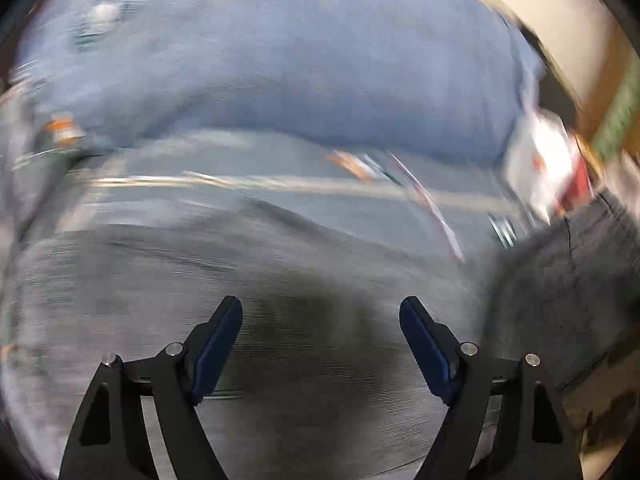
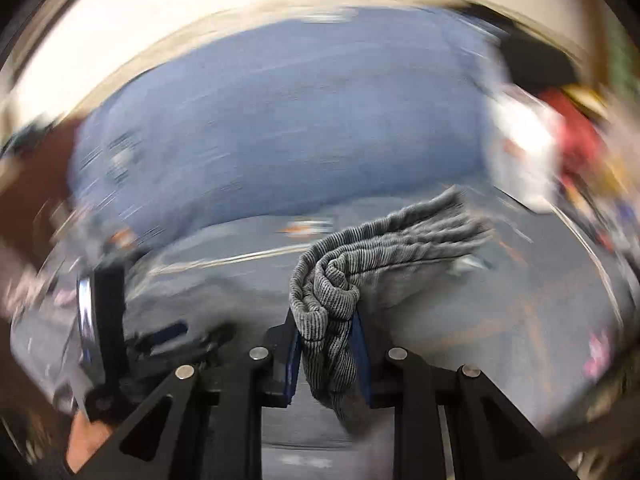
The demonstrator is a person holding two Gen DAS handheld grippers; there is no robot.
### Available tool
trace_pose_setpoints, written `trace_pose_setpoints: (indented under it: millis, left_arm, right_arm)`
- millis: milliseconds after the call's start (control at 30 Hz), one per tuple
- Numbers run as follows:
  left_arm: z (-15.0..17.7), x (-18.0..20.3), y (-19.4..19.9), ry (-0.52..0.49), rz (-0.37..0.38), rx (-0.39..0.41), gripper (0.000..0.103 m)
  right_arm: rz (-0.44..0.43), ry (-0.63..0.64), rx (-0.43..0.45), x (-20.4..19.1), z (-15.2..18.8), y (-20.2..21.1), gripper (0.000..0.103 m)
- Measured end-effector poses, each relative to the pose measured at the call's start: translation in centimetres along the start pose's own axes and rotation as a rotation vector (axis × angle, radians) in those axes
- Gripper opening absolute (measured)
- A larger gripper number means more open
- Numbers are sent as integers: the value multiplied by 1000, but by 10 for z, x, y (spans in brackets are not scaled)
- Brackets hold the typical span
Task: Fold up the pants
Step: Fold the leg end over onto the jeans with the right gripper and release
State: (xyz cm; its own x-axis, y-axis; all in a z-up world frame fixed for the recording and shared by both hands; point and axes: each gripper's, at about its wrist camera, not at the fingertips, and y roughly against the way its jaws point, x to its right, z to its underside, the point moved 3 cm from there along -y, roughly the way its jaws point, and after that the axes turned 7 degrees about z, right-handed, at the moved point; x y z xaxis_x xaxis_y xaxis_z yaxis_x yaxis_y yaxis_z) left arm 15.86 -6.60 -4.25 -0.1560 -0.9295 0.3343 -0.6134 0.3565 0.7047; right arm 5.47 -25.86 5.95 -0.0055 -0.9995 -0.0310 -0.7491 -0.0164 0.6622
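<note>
Both views were smeared by motion blur, so fine detail was hard to read.

In the left wrist view, the left gripper (image 1: 321, 312) had its jaws spread wide with nothing between them. Under and ahead of it lay grey ribbed cloth, the pants (image 1: 240, 288), spread flat across the lower half of the view. At about 3 o'clock from the jaws, a darker fold of the same grey cloth rose at the right edge. Beyond, toward 12 o'clock, was a broad blue surface (image 1: 300, 60), apparently a bed or padded cover, though the blur left that unclear.

In the right wrist view, the right gripper (image 2: 326, 320) had its jaws closed narrowly on a bunched edge of the pants (image 2: 332, 280). From the jaws the cloth trailed out toward 1 o'clock in long ridged pleats, so its long axis ran up and to the right, away from that gripper. A hanging tail dropped below the jaws toward 6 o'clock. A black device stood at about 9 o'clock; it could have been the other gripper, but the blur hid that.

The right hand alone held the cloth. The next move likely depended on the free left jaws meeting cloth lying directly under them, with the lifted part to their right.
</note>
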Motion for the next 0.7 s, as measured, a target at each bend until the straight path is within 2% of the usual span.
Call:
trace_pose_setpoints:
  millis: [67, 133, 167, 200, 233, 300, 367, 467, 533, 567, 600, 633, 667, 700]
  left_arm:
    - [-3, -46, 37, 67, -51, 63, 82]
    - [0, -87, 68, 124, -114, 106, 82]
    - [3, -102, 79, 142, -143, 116, 82]
    - [4, -116, 88, 162, -173, 122, 82]
    - [8, -128, 97, 182, -198, 121, 82]
    - [10, -137, 98, 195, -203, 108, 82]
    - [11, -130, 95, 182, -189, 94, 82]
    - [12, -98, 85, 141, -106, 86, 82]
    - [13, -66, 74, 66, -58, 75, 82]
    - [16, -53, 68, 33, -44, 62, 82]
    - [19, -43, 56, 8, -35, 39, 82]
    - [27, -35, 41, -17, -45, -7, 82]
    - [38, -31, 18, -51, -85, -86, 82]
    - [48, -32, -2, -76, -121, -159, 82]
  right_arm:
    - [-96, 68, -37, -56, 15, -18, 25]
    - [-188, 71, -119, -98, 42, -53, 29]
    - [-229, 75, -202, -116, 60, -80, 31]
    - [-265, 76, -274, -125, 74, -100, 40]
    - [-309, 54, -363, -132, 93, -121, 42]
    - [-346, -7, -314, -123, 96, -118, 46]
    - [-395, -97, -314, -100, 86, -106, 54]
    - [-402, -242, -226, -49, 65, -85, 59]
    - [-403, -353, -185, -13, 61, -81, 66]
    - [-389, -407, -227, 5, 69, -94, 72]
    - [-368, -435, -290, 14, 79, -112, 72]
    - [-334, -469, -399, 25, 97, -133, 72]
    - [-355, -502, -418, 33, 103, -140, 63]
    - [-383, -518, -400, 39, 98, -138, 62]
